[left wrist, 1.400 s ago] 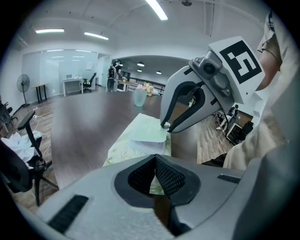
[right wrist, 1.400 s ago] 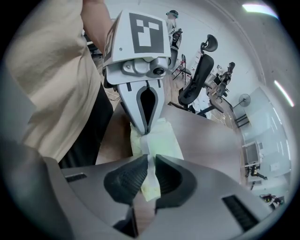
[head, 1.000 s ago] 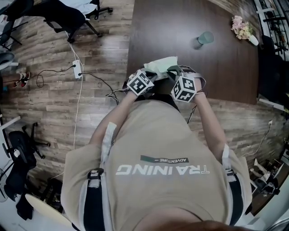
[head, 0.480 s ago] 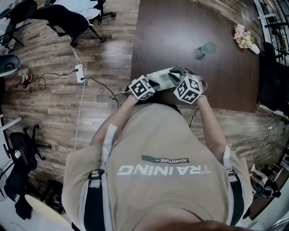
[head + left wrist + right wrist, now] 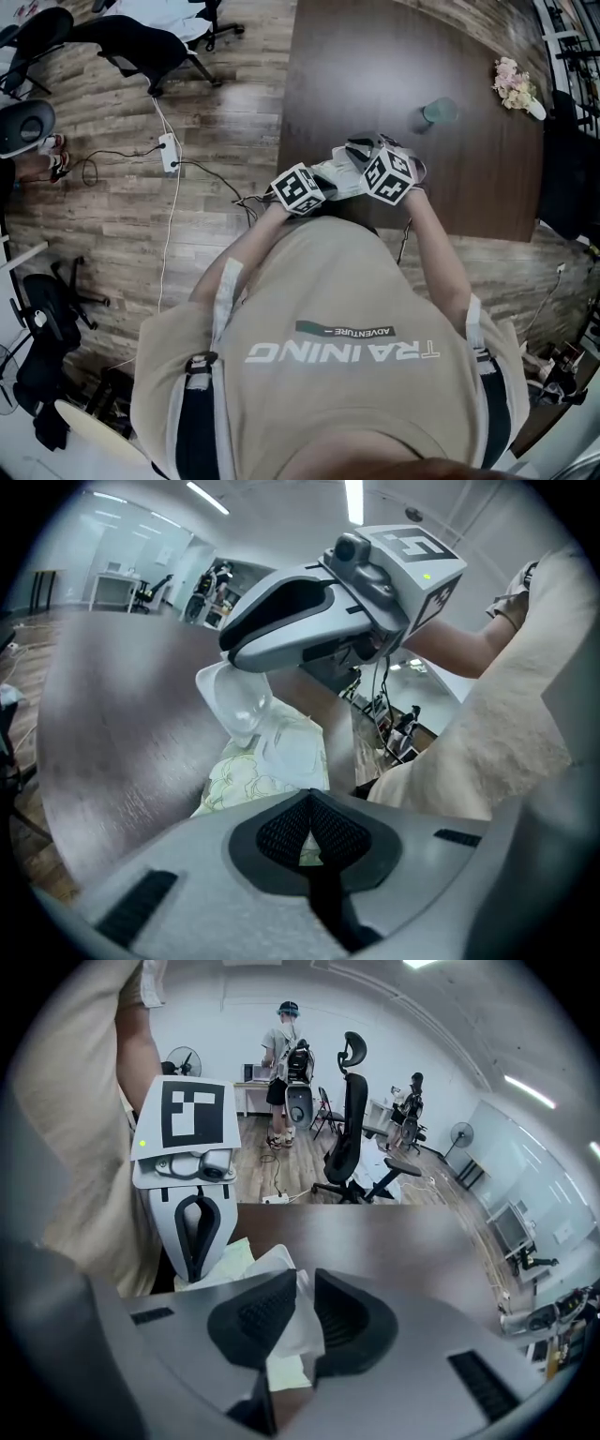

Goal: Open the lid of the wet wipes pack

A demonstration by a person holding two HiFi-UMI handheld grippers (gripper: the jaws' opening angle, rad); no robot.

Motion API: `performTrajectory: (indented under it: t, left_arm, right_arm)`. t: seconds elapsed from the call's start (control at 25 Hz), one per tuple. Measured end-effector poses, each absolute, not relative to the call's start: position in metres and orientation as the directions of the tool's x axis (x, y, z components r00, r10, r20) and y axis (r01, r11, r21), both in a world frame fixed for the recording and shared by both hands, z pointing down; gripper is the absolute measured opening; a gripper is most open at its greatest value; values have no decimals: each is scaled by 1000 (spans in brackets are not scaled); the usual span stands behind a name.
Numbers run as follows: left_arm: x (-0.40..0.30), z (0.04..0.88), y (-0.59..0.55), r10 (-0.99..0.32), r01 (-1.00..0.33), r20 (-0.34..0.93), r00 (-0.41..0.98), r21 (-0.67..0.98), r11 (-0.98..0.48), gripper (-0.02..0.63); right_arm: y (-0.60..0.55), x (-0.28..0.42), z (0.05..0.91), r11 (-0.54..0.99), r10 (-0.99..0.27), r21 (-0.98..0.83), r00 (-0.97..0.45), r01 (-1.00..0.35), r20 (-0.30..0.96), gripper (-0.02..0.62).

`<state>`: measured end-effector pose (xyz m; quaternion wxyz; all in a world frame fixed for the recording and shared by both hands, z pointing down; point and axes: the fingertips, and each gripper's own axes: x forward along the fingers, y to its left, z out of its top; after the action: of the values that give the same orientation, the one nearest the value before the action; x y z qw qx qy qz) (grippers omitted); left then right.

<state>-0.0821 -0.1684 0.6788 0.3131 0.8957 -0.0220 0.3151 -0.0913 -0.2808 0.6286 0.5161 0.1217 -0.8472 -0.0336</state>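
Observation:
The wet wipes pack, pale green with a leaf print, is held at the near edge of the dark table. My left gripper is shut on the pack's near end. The translucent white lid stands raised off the pack's top. My right gripper is shut on that lid, pinching it between its black pads. Seen from the head, the left gripper and right gripper meet over the pack, close to my body.
A grey-green cup and a small pink flower bunch stand farther out on the table. Left of the table, on the wooden floor, lie a power strip with cables and an office chair.
Both grippers and the pack have shifted slightly right in the head view and drawn closer together. Less of the pack now shows between them.

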Motion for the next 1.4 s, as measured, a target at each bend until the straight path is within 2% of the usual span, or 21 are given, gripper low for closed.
performTrajectory:
  t: [0.48, 0.8, 1.08, 1.4]
  left_arm:
    - [-85, 678, -170, 174, -260, 591, 787, 575, -776, 9]
    - [-77, 681, -165, 129, -334, 648, 751, 540, -773, 9]
    - [-81, 684, -162, 72, -399, 706, 705, 478, -783, 9]
    - [-91, 680, -163, -24, -493, 728, 685, 438, -752, 9]
  right_arm:
    - [-298, -96, 659, 977, -137, 37, -488, -209, 862, 46]
    - [-290, -90, 682, 982, -103, 7, -505, -189, 857, 48]
    - [-281, -85, 670, 981, -136, 40, -539, -188, 831, 48]
    - [-269, -51, 643, 956, -228, 71, -574, -283, 786, 46]
